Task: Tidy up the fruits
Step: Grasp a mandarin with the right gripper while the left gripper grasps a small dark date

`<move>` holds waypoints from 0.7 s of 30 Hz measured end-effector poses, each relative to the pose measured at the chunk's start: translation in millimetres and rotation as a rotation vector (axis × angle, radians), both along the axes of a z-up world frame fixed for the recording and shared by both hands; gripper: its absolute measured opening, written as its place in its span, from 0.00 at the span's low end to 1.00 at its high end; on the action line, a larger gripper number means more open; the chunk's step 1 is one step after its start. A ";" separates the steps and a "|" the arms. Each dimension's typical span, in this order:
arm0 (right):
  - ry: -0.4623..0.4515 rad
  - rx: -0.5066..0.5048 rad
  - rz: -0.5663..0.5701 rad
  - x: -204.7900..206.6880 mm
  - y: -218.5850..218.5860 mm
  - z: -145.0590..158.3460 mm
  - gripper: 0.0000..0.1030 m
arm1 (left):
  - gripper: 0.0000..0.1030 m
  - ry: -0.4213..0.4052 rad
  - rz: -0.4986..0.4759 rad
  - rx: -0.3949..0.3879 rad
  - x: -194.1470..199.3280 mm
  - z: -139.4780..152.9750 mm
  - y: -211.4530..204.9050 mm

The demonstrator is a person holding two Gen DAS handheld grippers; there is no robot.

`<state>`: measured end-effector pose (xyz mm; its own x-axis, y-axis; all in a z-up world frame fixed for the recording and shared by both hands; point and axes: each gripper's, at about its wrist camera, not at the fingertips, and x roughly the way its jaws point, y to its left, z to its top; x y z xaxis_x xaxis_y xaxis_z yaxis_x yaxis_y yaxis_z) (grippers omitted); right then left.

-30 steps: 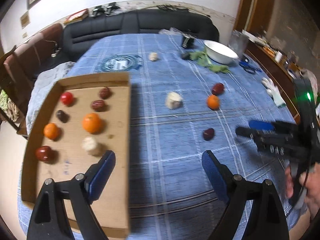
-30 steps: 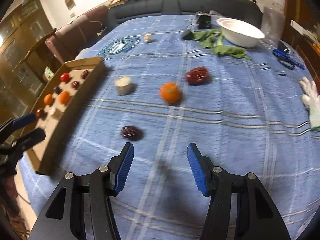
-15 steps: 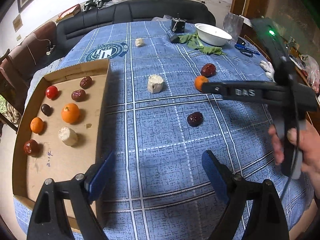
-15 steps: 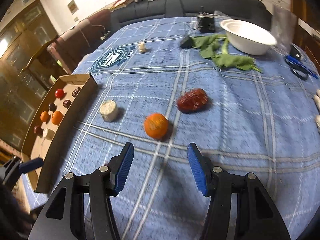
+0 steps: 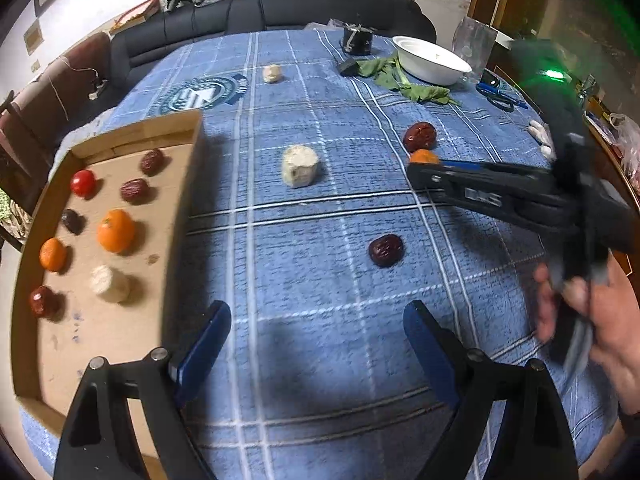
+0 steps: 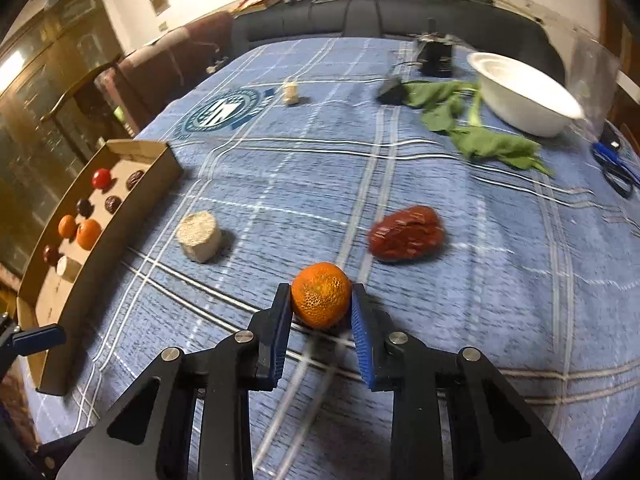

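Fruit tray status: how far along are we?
Eight pieces already lie in the cardboard tray. The right gripper is shut on the tangerine; the left gripper is open. On the tablecloth: two red dates and two pale chunks.

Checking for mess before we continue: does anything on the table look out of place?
Yes: limp green leaves lie strewn on the blue cloth beside the white bowl, not in it.
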<state>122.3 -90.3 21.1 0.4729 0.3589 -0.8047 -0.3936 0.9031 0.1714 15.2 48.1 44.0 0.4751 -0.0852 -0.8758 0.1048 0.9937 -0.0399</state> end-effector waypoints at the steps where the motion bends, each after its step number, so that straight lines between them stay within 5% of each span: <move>1: 0.001 0.010 -0.007 -1.7 -4.6 1.4 0.27 | 0.87 0.005 -0.004 -0.004 3.6 -2.2 -3.4; 8: -0.023 -0.013 -0.056 -33.5 -40.5 7.1 0.27 | 0.86 0.021 -0.027 -0.035 30.9 -17.9 -28.2; 14: -0.031 -0.037 -0.071 -54.2 -53.7 5.5 0.28 | 0.73 0.012 -0.050 -0.029 39.2 -25.4 -38.0; 21: -0.008 -0.008 -0.104 -59.0 -62.0 2.5 0.28 | 0.44 -0.061 -0.079 0.015 38.5 -24.2 -37.7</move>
